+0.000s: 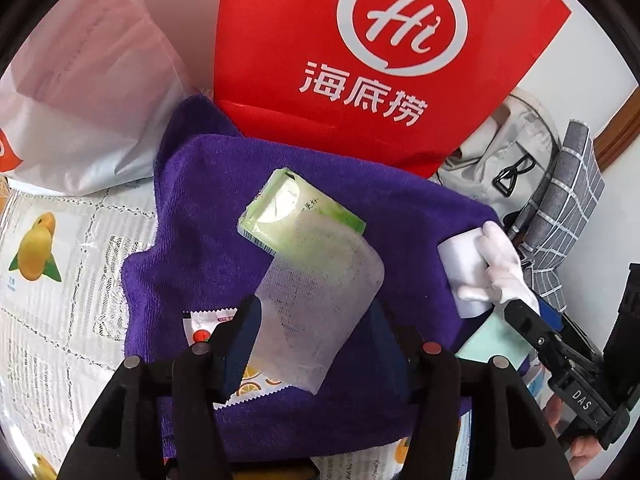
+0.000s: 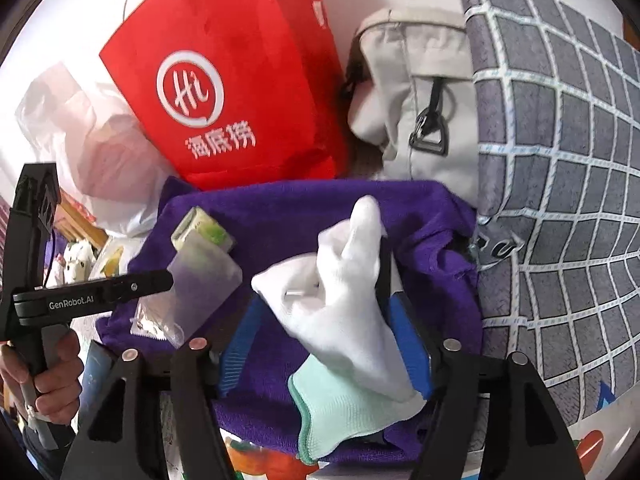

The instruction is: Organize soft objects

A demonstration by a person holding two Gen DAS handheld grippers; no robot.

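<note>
1. The left gripper (image 1: 316, 336) has its jaws apart around a translucent pouch (image 1: 320, 304); whether they pinch it I cannot tell.
2. The pouch rests against a green tissue pack (image 1: 296, 208) on the purple towel (image 1: 200, 248).
3. The right gripper (image 2: 324, 344), marked "DAS" in the left view, has its jaws clamped on a white glove (image 2: 344, 300) with a mint cuff, above the towel.
4. Behind stands a red bag (image 1: 312, 32) printed "Hi 海底捞".
5. The left handle reads "GenRobot.AI".

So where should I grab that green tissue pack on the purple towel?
Take the green tissue pack across its short width, coming from above: it lies flat on the purple towel, its far end uncovered, its near end under the translucent pouch in the left gripper.
</note>
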